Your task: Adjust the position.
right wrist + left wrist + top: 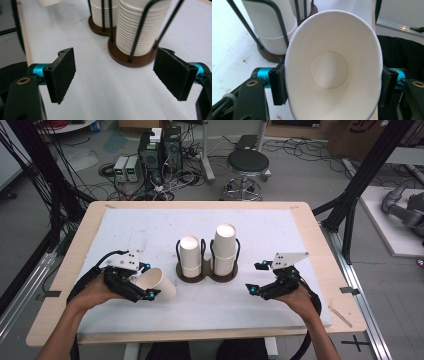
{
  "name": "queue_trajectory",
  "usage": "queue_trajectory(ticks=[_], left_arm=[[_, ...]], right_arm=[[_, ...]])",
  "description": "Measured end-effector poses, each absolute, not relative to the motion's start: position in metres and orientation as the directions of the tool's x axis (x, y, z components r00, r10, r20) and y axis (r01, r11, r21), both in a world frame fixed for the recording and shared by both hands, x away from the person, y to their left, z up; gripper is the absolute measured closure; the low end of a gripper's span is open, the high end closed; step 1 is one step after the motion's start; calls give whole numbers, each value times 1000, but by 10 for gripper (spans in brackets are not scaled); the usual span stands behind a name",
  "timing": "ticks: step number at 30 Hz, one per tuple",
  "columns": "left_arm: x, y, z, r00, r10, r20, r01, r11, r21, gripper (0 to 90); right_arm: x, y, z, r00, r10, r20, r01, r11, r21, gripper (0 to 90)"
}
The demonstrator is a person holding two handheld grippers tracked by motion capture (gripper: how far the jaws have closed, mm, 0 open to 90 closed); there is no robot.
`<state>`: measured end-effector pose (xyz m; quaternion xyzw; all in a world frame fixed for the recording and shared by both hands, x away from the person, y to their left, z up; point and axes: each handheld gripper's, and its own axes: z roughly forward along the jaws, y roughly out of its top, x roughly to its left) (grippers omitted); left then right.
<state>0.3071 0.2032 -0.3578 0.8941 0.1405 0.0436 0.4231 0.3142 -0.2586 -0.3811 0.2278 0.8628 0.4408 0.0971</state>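
Observation:
My left gripper [145, 280] is shut on a white paper cup [159, 282], which lies tilted on its side at the table's left. In the left gripper view the cup [329, 72] shows its open mouth squeezed to an oval between the two pads [279, 85]. A brown two-slot holder [207, 272] in the table's middle carries two stacks of white cups [190, 255] inside black wire loops. My right gripper [258, 277] is open to the right of the holder, nothing between its pads [62, 75]. The nearer cup stack [140, 30] stands just beyond them.
A white mat [150, 227] covers the wooden table [315, 235]. Behind the table are a black stool [246, 167], computer boxes [160, 150] and loose cables on the floor. A black frame post [360, 185] stands at the right.

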Motion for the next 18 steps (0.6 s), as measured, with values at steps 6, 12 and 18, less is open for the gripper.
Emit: queue_trajectory(ticks=[6, 12, 18], left_arm=[[308, 207, -360, 951, 308, -38, 230, -619, 750, 292], [308, 208, -360, 951, 307, -35, 230, -627, 744, 292], [308, 208, -361, 951, 308, -36, 232, -628, 743, 292]], right_arm=[[312, -267, -394, -855, 515, 58, 345, 483, 805, 190], [312, -274, -400, -842, 535, 66, 362, 472, 804, 190], [313, -277, -400, -835, 546, 68, 368, 461, 808, 190]])
